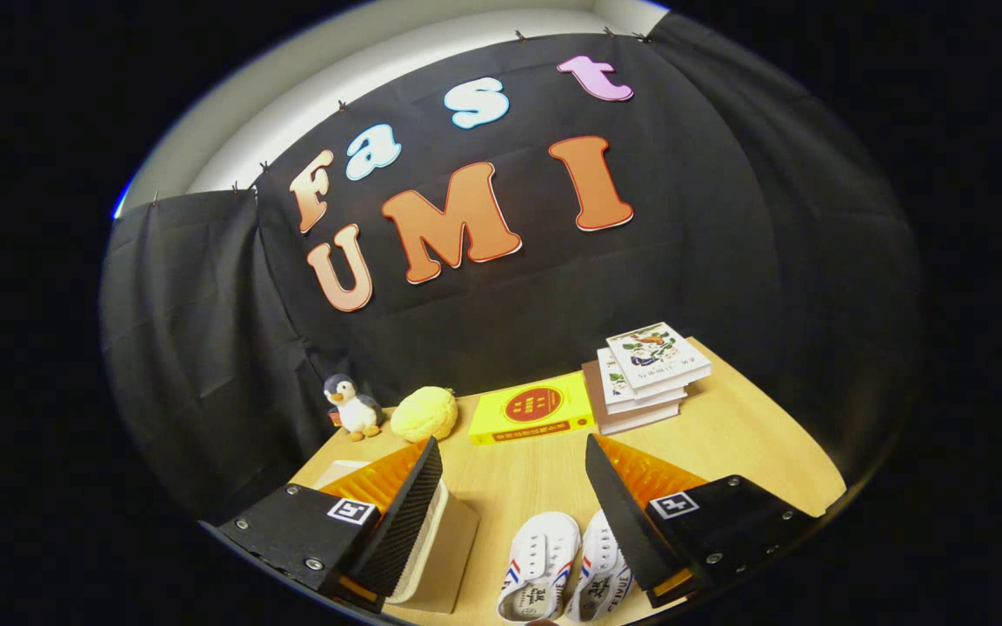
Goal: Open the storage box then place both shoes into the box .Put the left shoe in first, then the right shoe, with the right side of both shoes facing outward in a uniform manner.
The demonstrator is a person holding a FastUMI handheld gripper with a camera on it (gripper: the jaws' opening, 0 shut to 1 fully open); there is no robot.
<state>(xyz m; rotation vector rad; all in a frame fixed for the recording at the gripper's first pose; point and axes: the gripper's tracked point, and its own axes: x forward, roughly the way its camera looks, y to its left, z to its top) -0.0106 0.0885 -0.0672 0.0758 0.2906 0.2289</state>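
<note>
Nothing started yet: gripper (514,487) fingers spread wide and empty, box (444,548) needs opening before the shoes (566,565) go in.

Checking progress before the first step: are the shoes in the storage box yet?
Out. Both white shoes lie side by side on the table, between the open claw fingers.

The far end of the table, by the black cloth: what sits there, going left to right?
Toy penguin → yellow plush ball → yellow book → stack of books. All lie beyond the open gripper, with the two white shoes nearer, between its fingers.
</note>
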